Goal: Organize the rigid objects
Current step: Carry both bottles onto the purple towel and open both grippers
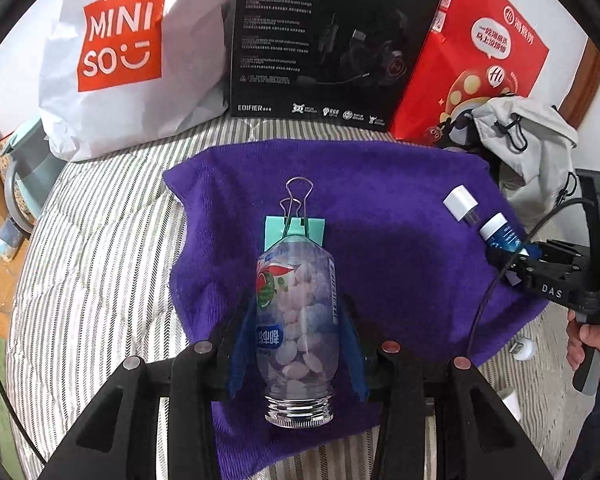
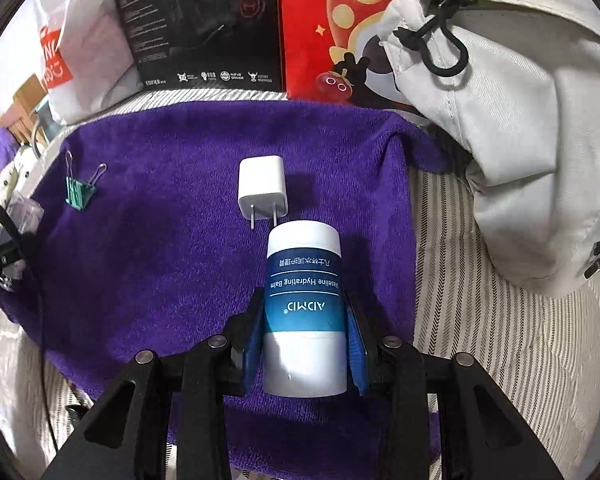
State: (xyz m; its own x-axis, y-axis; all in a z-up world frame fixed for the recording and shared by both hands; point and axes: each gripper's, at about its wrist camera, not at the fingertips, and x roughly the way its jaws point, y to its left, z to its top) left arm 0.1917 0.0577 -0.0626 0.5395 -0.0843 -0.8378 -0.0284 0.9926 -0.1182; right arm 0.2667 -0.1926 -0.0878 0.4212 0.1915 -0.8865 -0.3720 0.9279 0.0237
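Purple terry towel (image 1: pixel 380 208) on striped bed. Left hand-held gripper (image 1: pixel 298 344) clamps clear candy-filled plastic bottle (image 1: pixel 296 320); right hand-held gripper (image 2: pixel 305 344) grips white-and-blue balm tube (image 2: pixel 305 308). Advice: set both down parallel, clear of green binder clip (image 2: pixel 78 194) and white charger plug (image 2: pixel 262 188).

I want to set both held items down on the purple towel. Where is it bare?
The purple towel is bare between the green binder clip and the white charger, and along its far edge. It is crowded right of the charger, near the grey bag.
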